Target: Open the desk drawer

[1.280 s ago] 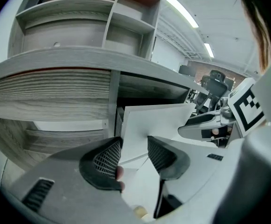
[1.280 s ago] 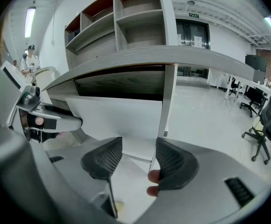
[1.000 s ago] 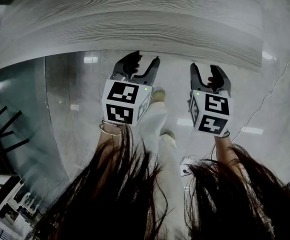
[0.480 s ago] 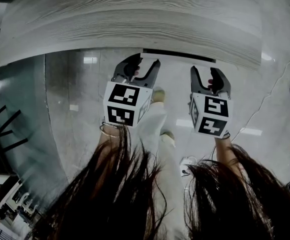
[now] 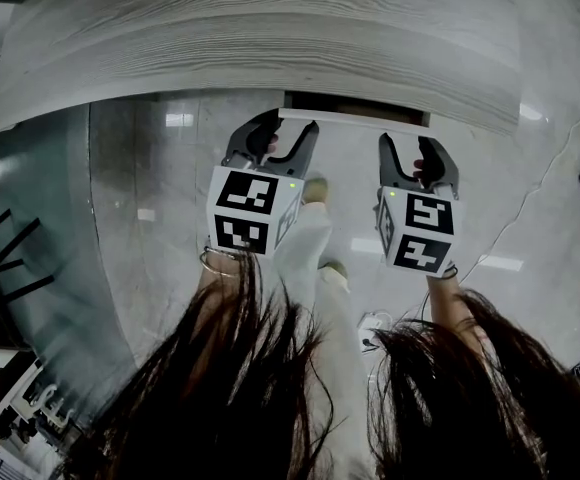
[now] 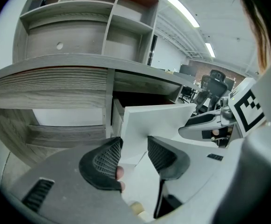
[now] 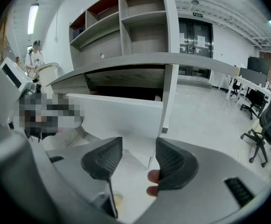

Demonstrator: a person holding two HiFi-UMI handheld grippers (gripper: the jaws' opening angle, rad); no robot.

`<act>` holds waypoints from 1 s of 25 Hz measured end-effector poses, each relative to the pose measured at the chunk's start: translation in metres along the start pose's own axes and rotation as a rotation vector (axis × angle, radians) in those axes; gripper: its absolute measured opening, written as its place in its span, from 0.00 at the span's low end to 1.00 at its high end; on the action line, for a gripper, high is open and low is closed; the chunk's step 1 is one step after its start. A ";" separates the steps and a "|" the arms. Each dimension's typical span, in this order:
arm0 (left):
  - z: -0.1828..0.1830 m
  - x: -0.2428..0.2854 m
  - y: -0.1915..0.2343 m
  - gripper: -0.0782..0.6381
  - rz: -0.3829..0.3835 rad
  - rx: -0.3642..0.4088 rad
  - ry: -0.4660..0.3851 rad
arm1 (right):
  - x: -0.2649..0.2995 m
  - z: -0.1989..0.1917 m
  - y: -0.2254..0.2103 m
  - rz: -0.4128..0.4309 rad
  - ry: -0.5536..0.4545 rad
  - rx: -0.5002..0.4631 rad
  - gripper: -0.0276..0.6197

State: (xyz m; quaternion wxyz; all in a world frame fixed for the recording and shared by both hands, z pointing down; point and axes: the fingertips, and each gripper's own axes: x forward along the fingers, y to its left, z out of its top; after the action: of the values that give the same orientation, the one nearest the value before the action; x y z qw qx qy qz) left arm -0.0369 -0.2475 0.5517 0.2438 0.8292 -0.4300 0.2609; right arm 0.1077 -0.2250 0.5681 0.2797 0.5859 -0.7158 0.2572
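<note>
Drawer out further; L claw, R claw apart, prob. touching it.

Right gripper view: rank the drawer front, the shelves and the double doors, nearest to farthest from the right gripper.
1. Drawer front, just ahead of the jaws.
2. Shelves, higher up, left of centre.
3. Double doors, far back, to the right.
</note>
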 end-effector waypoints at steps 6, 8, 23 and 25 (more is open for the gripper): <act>-0.003 0.000 0.000 0.35 0.002 -0.007 0.006 | 0.001 -0.002 -0.001 -0.002 0.009 -0.003 0.36; -0.003 0.000 0.000 0.35 0.004 -0.011 0.007 | 0.001 -0.002 0.000 0.000 0.010 -0.003 0.36; -0.008 0.001 0.001 0.35 0.006 -0.013 0.006 | 0.003 -0.005 0.001 -0.006 0.014 -0.001 0.36; -0.009 0.000 0.000 0.35 0.005 -0.014 0.010 | 0.002 -0.007 0.002 -0.006 0.017 0.000 0.36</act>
State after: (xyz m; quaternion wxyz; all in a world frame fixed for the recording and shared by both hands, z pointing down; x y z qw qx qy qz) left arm -0.0394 -0.2418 0.5581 0.2510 0.8252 -0.4325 0.2626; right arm 0.1064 -0.2215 0.5742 0.2864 0.5857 -0.7118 0.2613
